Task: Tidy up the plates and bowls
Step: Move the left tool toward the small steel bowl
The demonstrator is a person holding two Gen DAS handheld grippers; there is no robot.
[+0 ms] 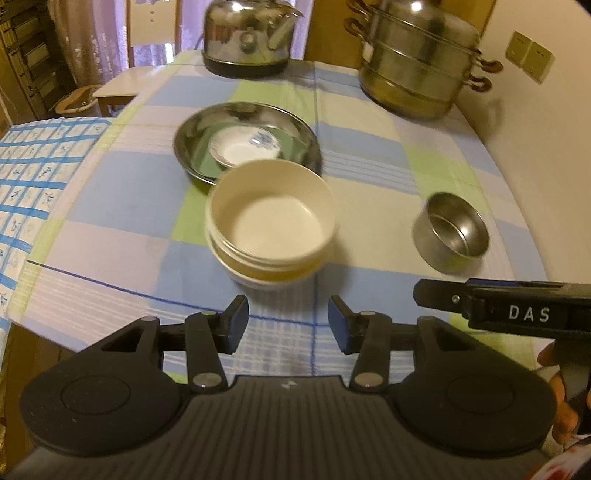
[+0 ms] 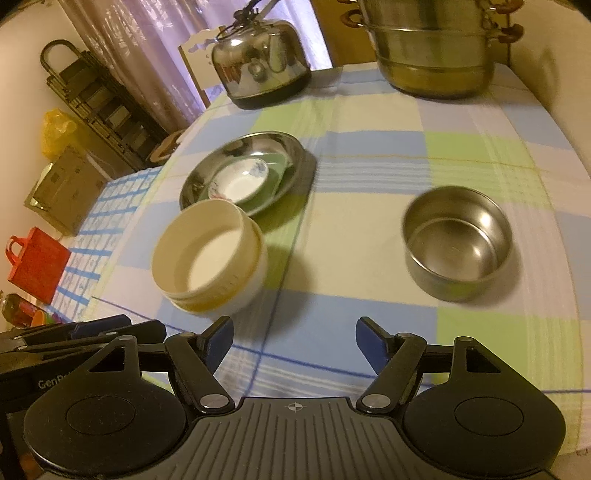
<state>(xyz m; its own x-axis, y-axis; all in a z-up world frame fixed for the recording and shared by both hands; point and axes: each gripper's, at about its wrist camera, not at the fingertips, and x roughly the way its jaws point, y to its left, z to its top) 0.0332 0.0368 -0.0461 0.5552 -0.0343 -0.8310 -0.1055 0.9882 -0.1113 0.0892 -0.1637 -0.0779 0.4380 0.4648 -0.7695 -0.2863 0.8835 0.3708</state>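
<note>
A cream bowl (image 1: 271,218) sits nested in another pale bowl on the checked cloth; it also shows in the right wrist view (image 2: 208,258). Behind it a steel plate (image 1: 247,142) holds a green dish and a small white saucer (image 1: 243,146) with a blue flower; the plate shows in the right wrist view (image 2: 243,170) too. A small steel bowl (image 1: 450,232) stands to the right, also in the right wrist view (image 2: 458,242). My left gripper (image 1: 288,325) is open and empty, just short of the cream bowl. My right gripper (image 2: 295,343) is open and empty, between the cream and steel bowls.
A steel kettle (image 1: 251,35) and a stacked steel steamer pot (image 1: 421,62) stand at the table's far edge. A wall runs along the right side. A blue-checked cloth (image 1: 33,184) covers a lower surface to the left. A red bag (image 2: 35,264) sits on the floor.
</note>
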